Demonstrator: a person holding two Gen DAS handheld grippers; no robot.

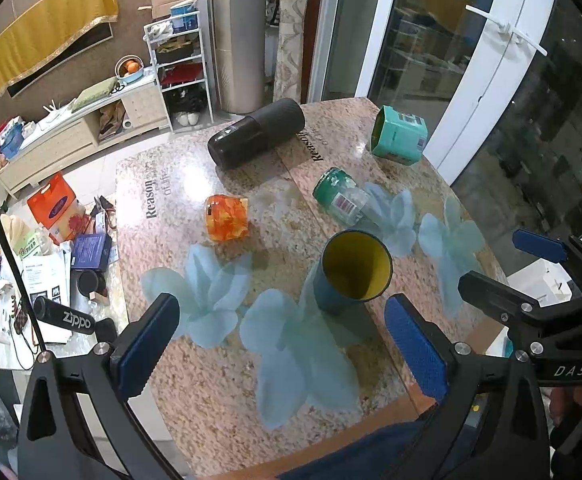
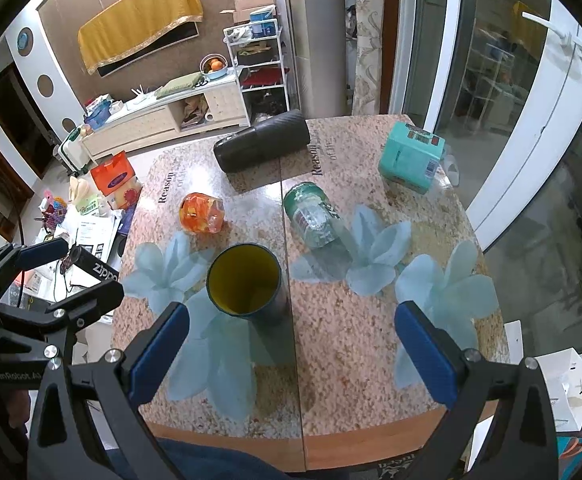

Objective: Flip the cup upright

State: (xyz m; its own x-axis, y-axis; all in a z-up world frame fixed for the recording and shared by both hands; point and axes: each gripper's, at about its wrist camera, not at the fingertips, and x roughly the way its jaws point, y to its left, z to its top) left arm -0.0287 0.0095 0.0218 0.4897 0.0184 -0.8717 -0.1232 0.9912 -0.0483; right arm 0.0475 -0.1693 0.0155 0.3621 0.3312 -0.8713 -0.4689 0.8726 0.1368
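Observation:
A dark blue cup (image 1: 351, 270) with a yellow inside stands upright on the table (image 1: 211, 380), mouth up; it also shows in the right wrist view (image 2: 247, 282). My left gripper (image 1: 283, 344) is open and empty, held above the table just in front of the cup. My right gripper (image 2: 293, 356) is open and empty, above the table's near part, with the cup ahead near its left finger. In the left wrist view the right gripper (image 1: 531, 264) shows at the right edge.
An orange jar (image 1: 227, 217), a green-lidded glass jar (image 1: 341, 196) and a black cylinder (image 1: 255, 134) lie on their sides behind the cup. A teal box (image 1: 399, 135) sits at the far right. A cluttered low table (image 1: 51, 264) stands left. Glass doors (image 1: 511, 100) stand right.

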